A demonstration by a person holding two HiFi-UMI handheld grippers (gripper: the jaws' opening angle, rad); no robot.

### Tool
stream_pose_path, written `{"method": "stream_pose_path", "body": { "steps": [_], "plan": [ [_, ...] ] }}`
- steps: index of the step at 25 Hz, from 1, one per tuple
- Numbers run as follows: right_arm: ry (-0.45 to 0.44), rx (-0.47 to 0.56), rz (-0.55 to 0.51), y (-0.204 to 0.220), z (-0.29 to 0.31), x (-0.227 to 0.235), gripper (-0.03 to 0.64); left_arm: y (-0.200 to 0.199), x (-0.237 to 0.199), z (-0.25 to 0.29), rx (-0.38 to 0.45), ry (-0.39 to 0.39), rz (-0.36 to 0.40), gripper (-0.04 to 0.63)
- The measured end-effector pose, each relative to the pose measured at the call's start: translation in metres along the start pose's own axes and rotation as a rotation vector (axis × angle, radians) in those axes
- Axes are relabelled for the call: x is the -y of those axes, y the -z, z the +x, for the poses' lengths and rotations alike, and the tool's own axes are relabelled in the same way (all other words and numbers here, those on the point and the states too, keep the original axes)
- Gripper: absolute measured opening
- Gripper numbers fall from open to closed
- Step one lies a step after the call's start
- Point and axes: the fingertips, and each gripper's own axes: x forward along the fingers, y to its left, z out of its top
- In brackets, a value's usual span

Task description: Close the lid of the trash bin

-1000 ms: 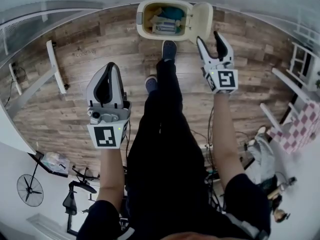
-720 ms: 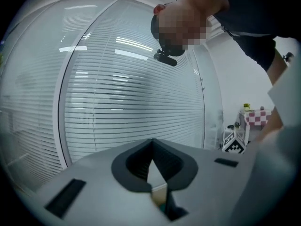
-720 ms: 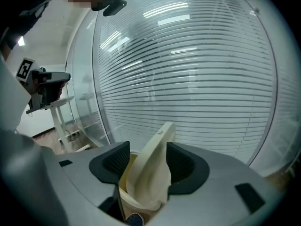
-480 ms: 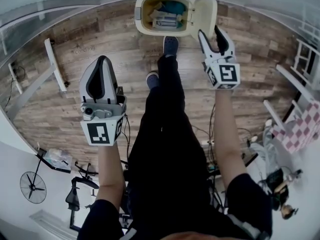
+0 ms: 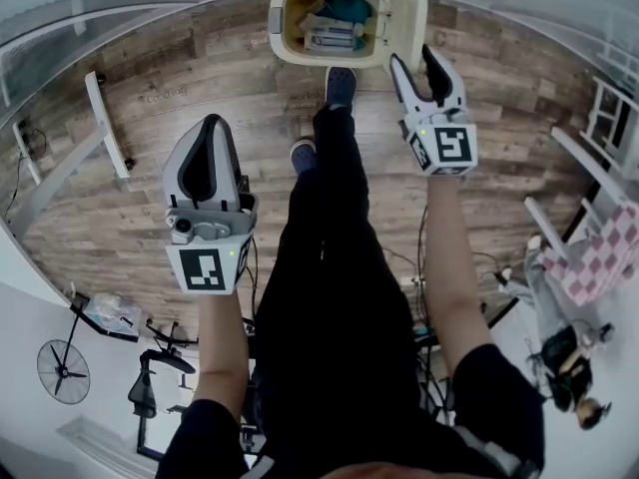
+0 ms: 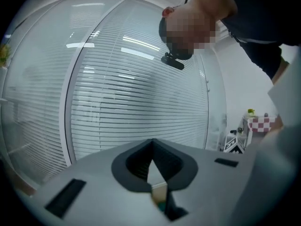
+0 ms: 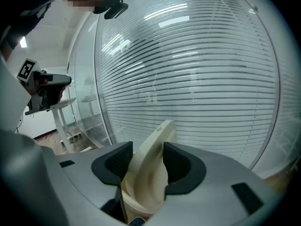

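Head view: cream trash bin [image 5: 280,30] sits at the top centre of the frame on the wood floor [image 5: 150,168], its mouth open. Packets and something teal show inside. The lid [image 5: 407,18] stands swung up on the bin's right side in the frame, inner face towards the opening.

Right gripper [image 5: 412,60] is at the lid's lower edge, one finger on each side of it. Right forearm is bare and stretched nearly straight towards the top of the frame, marker cube facing the camera.

Right gripper view: the lid [image 7: 149,173] rises on edge between the two jaws of the right gripper [image 7: 148,147] and fills the gap. Both dark pads [image 7: 117,161] appear to lie against its faces. The jaws have just been closing on it. Blinds [image 7: 197,88] fill the background.

Left gripper [image 5: 214,126] is at middle left in the head view, well apart from the bin, pointing up the frame, with the forearm straight behind it. Its fingers meet at the tips and enclose nothing.

Left gripper view: the left gripper [image 6: 152,142] has its jaws together with only a thin sliver of gap below the tips.

Dark-trousered legs run up the middle, with one blue shoe [image 5: 338,85] just below the bin.
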Motion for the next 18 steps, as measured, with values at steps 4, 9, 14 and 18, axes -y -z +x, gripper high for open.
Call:
{"method": "stream_pose_path", "body": {
  "steps": [4, 9, 14, 18],
  "plan": [
    [-0.026, -0.001, -0.008, -0.001, 0.009, -0.013, 0.202, 0.003, -0.006, -0.003, 0.0, -0.017, -0.023, 0.006],
    [-0.078, 0.0, -0.034, -0.004, 0.021, -0.03, 0.215, 0.008, -0.017, -0.009, -0.008, -0.034, -0.042, 0.006],
    [-0.118, -0.013, -0.049, -0.002, 0.034, -0.045, 0.224, 0.016, -0.028, -0.015, -0.021, -0.05, -0.038, 0.006],
    [-0.167, -0.008, -0.027, -0.008, 0.047, -0.066, 0.23, 0.02, -0.036, -0.019, -0.021, -0.066, -0.043, 0.006]
  ]
}}
